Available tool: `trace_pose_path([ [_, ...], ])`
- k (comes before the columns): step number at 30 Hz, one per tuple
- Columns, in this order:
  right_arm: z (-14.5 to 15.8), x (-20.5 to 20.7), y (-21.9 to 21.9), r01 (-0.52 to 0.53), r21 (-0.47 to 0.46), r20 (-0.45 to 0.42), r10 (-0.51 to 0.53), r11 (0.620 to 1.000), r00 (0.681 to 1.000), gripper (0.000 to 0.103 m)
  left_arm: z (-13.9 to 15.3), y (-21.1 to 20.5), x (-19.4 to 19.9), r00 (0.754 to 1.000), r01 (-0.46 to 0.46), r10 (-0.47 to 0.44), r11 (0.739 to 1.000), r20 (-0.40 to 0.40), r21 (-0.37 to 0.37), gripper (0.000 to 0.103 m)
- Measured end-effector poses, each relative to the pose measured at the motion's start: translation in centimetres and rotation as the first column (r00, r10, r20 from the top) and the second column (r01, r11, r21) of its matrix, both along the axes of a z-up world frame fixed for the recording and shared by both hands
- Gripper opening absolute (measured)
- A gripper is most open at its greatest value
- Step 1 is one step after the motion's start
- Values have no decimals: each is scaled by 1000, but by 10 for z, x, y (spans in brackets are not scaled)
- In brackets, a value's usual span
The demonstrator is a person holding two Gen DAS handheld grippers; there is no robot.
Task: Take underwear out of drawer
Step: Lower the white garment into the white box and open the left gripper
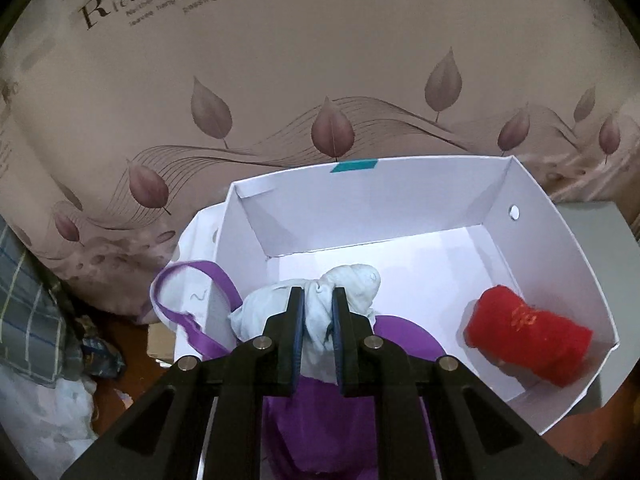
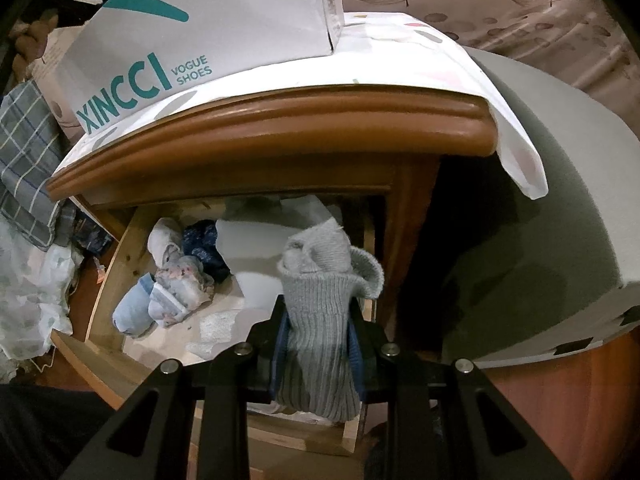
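Note:
In the left wrist view my left gripper [image 1: 319,294] is shut on a pale white-and-purple pair of underwear [image 1: 352,280], bunched between the pads and hanging over the open white shoe box [image 1: 560,248]. A purple waistband [image 1: 188,276] trails over the box's left wall. A red rolled garment [image 1: 528,340] lies in the box's right corner. In the right wrist view my right gripper [image 2: 318,308] is shut on a grey ribbed knit roll [image 2: 324,300], held above the open wooden drawer [image 2: 108,272]. Several rolled light-blue, floral and dark-blue garments [image 2: 176,280] lie in the drawer's left part.
The white shoe box [image 2: 200,32] stands on the wooden nightstand's top [image 2: 280,120], over a white sheet. A leaf-patterned bed cover [image 1: 320,80] fills the background. Plaid cloth [image 1: 28,300] and a plastic bag [image 2: 28,280] lie left of the nightstand.

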State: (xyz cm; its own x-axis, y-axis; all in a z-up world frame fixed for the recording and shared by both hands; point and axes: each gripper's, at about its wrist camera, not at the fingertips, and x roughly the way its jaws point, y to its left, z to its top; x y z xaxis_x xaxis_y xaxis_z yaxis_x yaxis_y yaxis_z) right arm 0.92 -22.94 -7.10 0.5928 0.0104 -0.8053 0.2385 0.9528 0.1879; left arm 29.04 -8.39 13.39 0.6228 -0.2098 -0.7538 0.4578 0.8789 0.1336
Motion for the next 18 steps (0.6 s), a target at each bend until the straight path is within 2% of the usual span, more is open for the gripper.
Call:
trace_pose_path([
  [12, -2, 2, 4, -11, -5, -8, 11, 1000, 1000, 26, -1, 1, 3, 999, -34, 34, 999, -21, -3, 25],
  [14, -2, 2, 4, -13, -4, -8, 13, 1000, 1000, 26, 1, 2, 1, 999, -35, 35, 999, -20, -5, 30],
  [18, -2, 2, 4, -18, -6, -5, 18, 1000, 1000, 26, 9, 5, -7, 999, -30, 30, 1000, 18, -7, 48],
])
